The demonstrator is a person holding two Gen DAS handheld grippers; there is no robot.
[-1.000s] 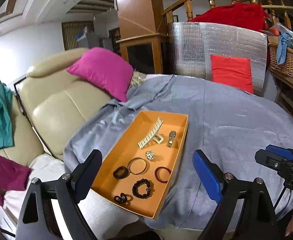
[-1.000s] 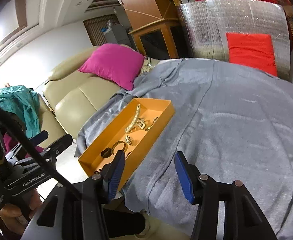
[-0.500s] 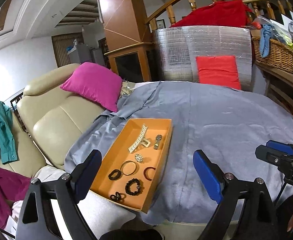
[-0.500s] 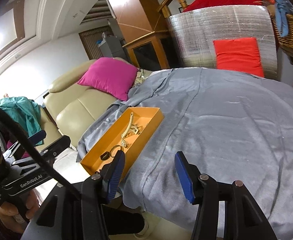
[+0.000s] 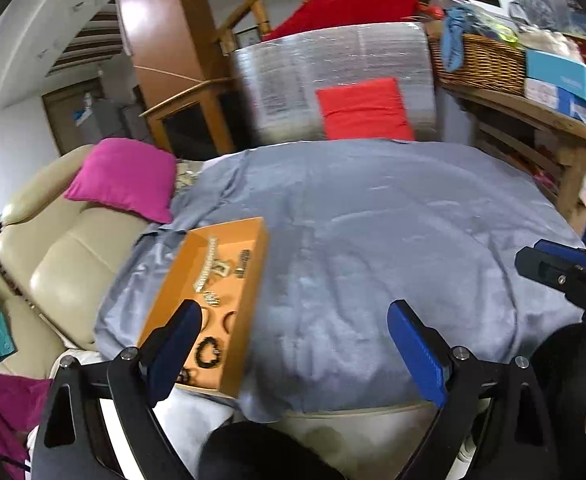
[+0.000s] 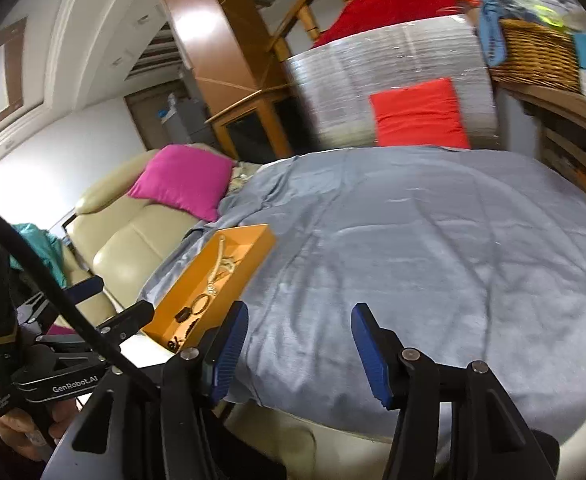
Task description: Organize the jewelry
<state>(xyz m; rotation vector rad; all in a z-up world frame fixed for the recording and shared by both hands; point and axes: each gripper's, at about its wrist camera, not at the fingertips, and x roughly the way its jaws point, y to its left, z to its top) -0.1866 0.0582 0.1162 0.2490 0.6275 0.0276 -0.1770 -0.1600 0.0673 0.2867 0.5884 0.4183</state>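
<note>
An orange tray [image 5: 255, 280] lies on the left part of a grey sheet [image 5: 373, 240]. It holds a long gold hair clip [image 5: 207, 264], a small sparkly brooch [image 5: 212, 298], a black beaded bracelet [image 5: 209, 354] and other rings and bangles. My left gripper [image 5: 293, 320] is open and empty, with its left finger in front of the tray's near end. My right gripper [image 6: 299, 316] is open too, over bare sheet to the right of the tray [image 6: 233, 284]. In the right wrist view, the gold clip [image 6: 217, 264] and a thin bangle [image 6: 201, 303] show inside the tray.
A cream leather sofa [image 5: 65, 264] with a magenta cushion [image 5: 125, 178] stands left of the sheet. Behind it are a silver foil panel [image 5: 333, 68] with a red cushion [image 5: 365, 110]. On a wooden shelf at the right are a wicker basket [image 5: 481, 66] and boxes.
Both views have swung to the right, so the tray now sits further left and lower in each frame. More of the shelf at the right shows. Both grippers stay open and empty.
</note>
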